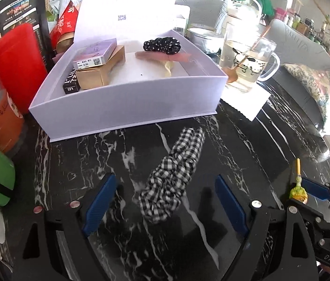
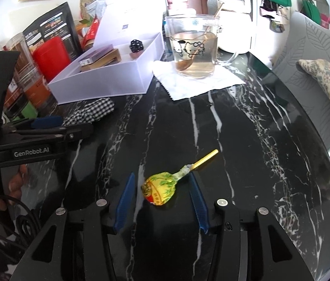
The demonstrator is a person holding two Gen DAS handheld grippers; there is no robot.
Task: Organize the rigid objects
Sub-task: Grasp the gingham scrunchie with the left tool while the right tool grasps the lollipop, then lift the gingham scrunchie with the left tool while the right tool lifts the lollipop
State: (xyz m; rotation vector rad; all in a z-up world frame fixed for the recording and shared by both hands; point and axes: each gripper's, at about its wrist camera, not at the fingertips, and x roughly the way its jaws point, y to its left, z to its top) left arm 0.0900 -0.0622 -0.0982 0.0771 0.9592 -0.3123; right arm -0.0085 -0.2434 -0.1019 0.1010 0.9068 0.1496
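Note:
A black-and-white checked scrunchie lies on the black marble table, between the fingers of my left gripper. That gripper is open and its blue pads stand clear of the cloth. A lollipop in a yellow wrapper lies on the table between the pads of my right gripper, which is open with a gap on each side. Its stick points away to the right. Behind the scrunchie stands an open white box holding small cartons and a black dotted scrunchie.
A glass mug with liquid and a spoon stands on a white napkin right of the box. A white kettle is behind it. A red container and jars crowd the left side. The table's curved edge runs along the right.

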